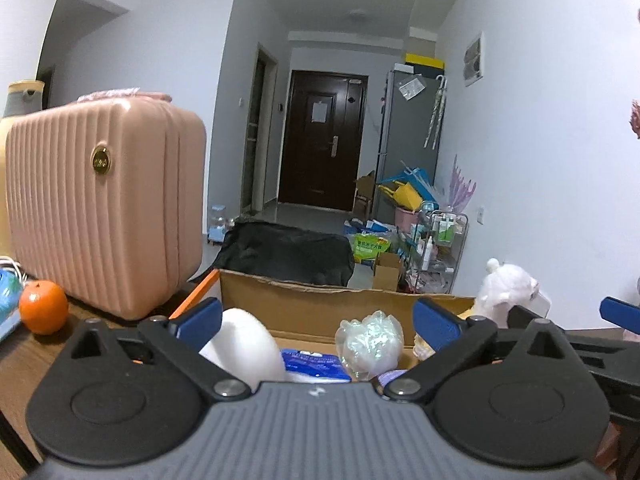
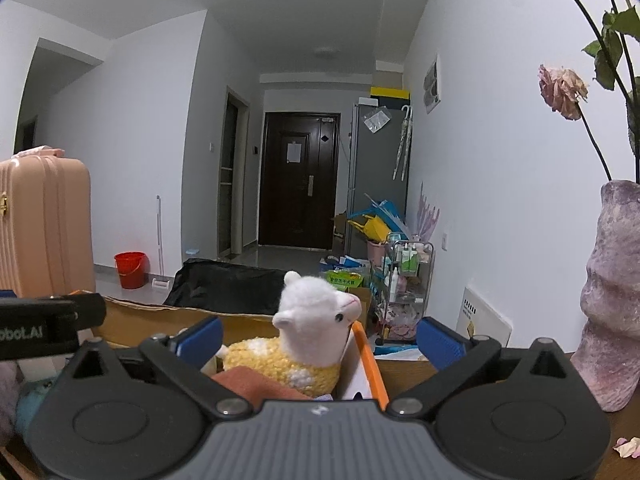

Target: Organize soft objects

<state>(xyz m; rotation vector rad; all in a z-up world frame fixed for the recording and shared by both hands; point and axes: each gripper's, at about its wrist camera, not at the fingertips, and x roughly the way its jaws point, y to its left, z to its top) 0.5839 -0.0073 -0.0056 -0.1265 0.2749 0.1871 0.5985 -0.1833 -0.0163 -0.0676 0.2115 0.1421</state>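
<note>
A cardboard box (image 1: pixel 320 300) stands on the wooden table and holds soft things. In the left wrist view I see a white rounded soft object (image 1: pixel 244 348), a blue tissue pack (image 1: pixel 314 364), a crumpled clear plastic bag (image 1: pixel 370 342) and a white plush (image 1: pixel 508 292) at the right. My left gripper (image 1: pixel 318 320) is open and empty above the box. In the right wrist view a white-and-yellow plush alpaca (image 2: pixel 312 332) sits in the box (image 2: pixel 160 320) beside an orange-brown cloth (image 2: pixel 252 384). My right gripper (image 2: pixel 320 334) is open around the alpaca, not touching it.
A pink hard suitcase (image 1: pixel 104 204) stands on the table at the left, an orange (image 1: pixel 43 307) in front of it. A purple vase (image 2: pixel 612 300) with dried roses stands at the right. A black bag (image 2: pixel 224 284), red bucket (image 2: pixel 130 268) and cluttered trolley (image 2: pixel 404 280) are on the floor beyond.
</note>
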